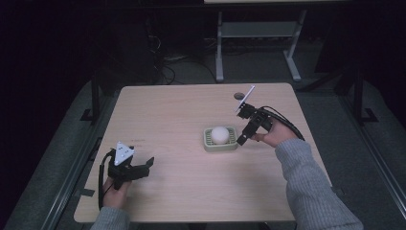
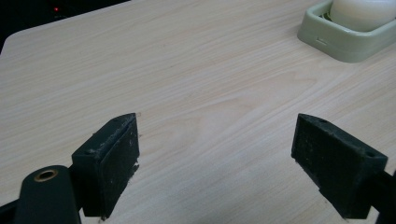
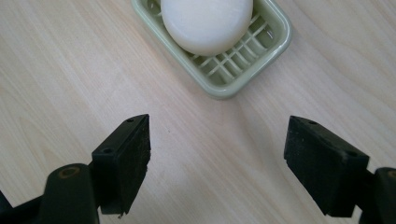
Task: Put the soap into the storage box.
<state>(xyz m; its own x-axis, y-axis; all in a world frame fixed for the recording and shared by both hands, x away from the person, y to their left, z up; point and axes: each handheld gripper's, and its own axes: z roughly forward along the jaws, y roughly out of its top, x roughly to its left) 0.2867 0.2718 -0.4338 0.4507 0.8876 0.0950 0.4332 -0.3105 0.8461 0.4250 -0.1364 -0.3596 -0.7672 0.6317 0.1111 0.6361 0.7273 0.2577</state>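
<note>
High view: pale green soap dish (image 1: 220, 139) sits right of centre on the wooden table (image 1: 182, 110), a white rounded soap bar (image 1: 219, 134) lying in it. Right gripper (image 1: 243, 139) is just beside the dish's right edge, tilted down toward it; left gripper (image 1: 146, 165) rests low at lower left of frame, well apart from the dish. Right hand is clearly the nearer. Right gripper view: jaws spread wide, nothing between them, bare table under the gap; dish (image 3: 243, 60) and soap (image 3: 208, 23) lie ahead at upper centre, dish turned diagonally to the jaw line, its long axis running upper left to lower right. Left gripper view: jaws equally wide, empty; dish corner (image 2: 343, 39) far off at upper right. Judgement: any grasp of the soap falls to the right gripper, moving forward along its own axis.
</note>
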